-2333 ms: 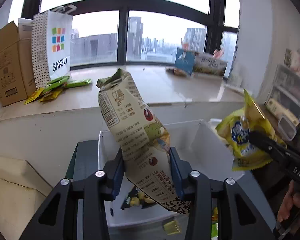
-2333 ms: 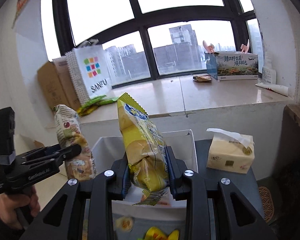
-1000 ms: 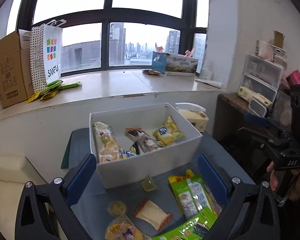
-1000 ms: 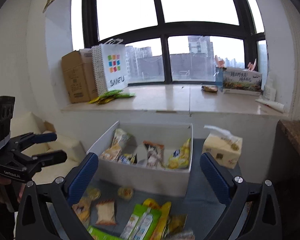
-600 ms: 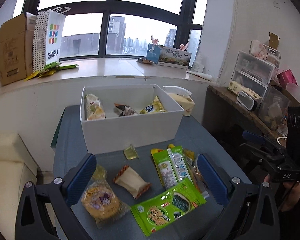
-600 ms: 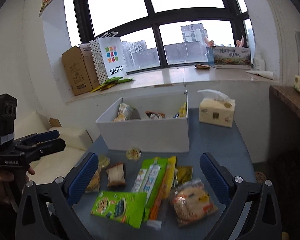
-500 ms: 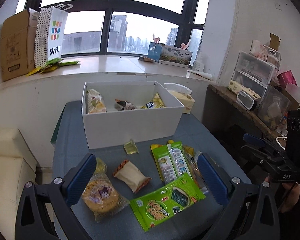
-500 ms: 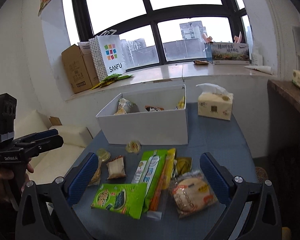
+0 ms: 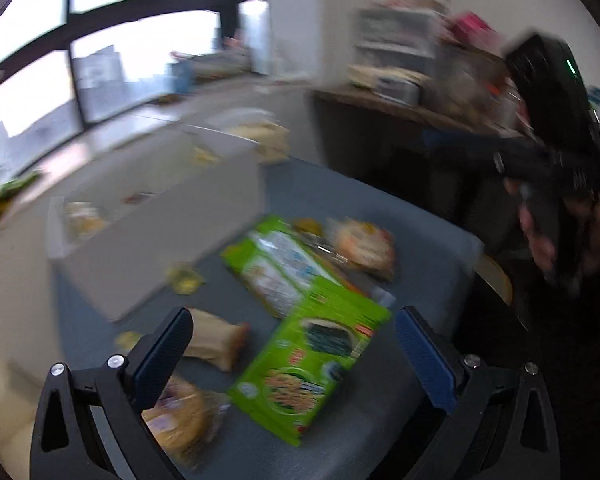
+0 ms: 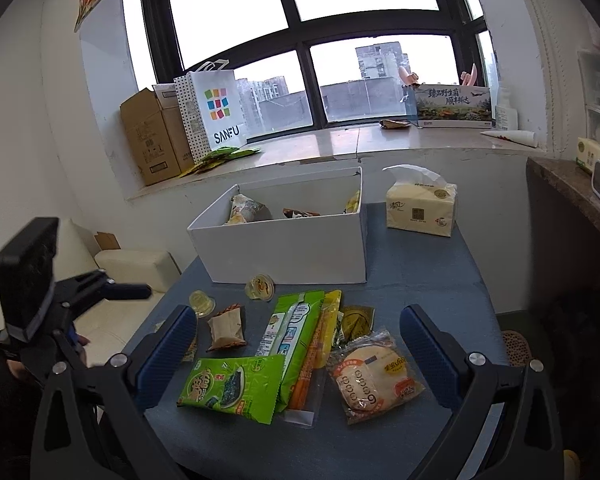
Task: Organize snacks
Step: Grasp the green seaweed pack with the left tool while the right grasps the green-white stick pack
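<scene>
A white box (image 10: 284,248) stands at the back of the blue-grey table (image 10: 432,280) with several snack bags inside. Loose snacks lie in front of it: a green seaweed pack (image 10: 232,386), a long green pack (image 10: 296,336), a round cake pack (image 10: 374,376), a small brown pack (image 10: 226,326) and two jelly cups (image 10: 260,286). My right gripper (image 10: 298,354) hangs open and empty above them. The left wrist view is blurred. There my left gripper (image 9: 296,356) is open and empty over the seaweed pack (image 9: 312,360), with the white box (image 9: 160,236) beyond.
A tissue pack (image 10: 420,210) sits right of the box. The windowsill behind holds a cardboard carton (image 10: 152,140) and a SANFU paper bag (image 10: 216,108). A cream cushion (image 10: 136,264) lies left of the table, and a dark shelf (image 10: 572,184) stands at the right.
Both grippers let their bags go into the box and drew back, open. Since half a second ago the left view has swung right and down towards the loose snacks, blurring.
</scene>
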A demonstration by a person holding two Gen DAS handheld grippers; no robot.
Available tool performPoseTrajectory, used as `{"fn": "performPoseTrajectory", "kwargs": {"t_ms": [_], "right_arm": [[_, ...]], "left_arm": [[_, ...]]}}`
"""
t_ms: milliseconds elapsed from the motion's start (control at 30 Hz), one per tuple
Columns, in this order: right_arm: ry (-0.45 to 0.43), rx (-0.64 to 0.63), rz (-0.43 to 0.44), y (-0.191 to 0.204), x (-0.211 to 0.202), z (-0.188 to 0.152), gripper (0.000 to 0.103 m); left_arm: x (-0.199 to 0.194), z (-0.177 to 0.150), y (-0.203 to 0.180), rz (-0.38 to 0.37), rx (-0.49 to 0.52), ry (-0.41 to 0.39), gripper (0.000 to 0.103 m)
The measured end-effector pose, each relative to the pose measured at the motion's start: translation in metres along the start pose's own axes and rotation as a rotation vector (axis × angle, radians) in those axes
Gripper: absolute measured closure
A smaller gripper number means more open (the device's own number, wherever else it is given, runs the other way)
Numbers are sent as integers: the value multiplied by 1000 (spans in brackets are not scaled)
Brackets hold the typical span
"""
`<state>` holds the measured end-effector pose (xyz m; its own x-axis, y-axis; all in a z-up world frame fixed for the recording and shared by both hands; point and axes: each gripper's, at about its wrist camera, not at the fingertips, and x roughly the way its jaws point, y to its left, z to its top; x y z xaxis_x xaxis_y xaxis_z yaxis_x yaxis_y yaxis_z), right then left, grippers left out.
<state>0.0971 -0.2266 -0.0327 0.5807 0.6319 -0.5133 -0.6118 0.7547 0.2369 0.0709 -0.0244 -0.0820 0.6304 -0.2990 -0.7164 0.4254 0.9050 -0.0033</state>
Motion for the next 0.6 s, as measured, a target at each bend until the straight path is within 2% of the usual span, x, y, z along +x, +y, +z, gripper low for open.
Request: {"fn": "performPoseTrajectory", "kwargs": {"t_ms": [67, 167, 367, 533, 600], "right_arm": [[-5, -1, 2, -1, -3, 0, 0], [-11, -1, -4, -4, -7, 0, 0], [-7, 40, 5, -14, -7, -1, 0], [-1, 49, 2, -18, -6, -3, 0], [-2, 49, 4, -18, -6, -4, 0]], "left_arm": [[16, -3, -1, -46, 33, 47, 0], [44, -8, -3, -44, 116, 123, 0], [91, -17, -9, -120, 216, 258, 0], [105, -20, -11, -110, 238, 296, 1], [104, -24, -14, -109, 232, 287, 8]]}}
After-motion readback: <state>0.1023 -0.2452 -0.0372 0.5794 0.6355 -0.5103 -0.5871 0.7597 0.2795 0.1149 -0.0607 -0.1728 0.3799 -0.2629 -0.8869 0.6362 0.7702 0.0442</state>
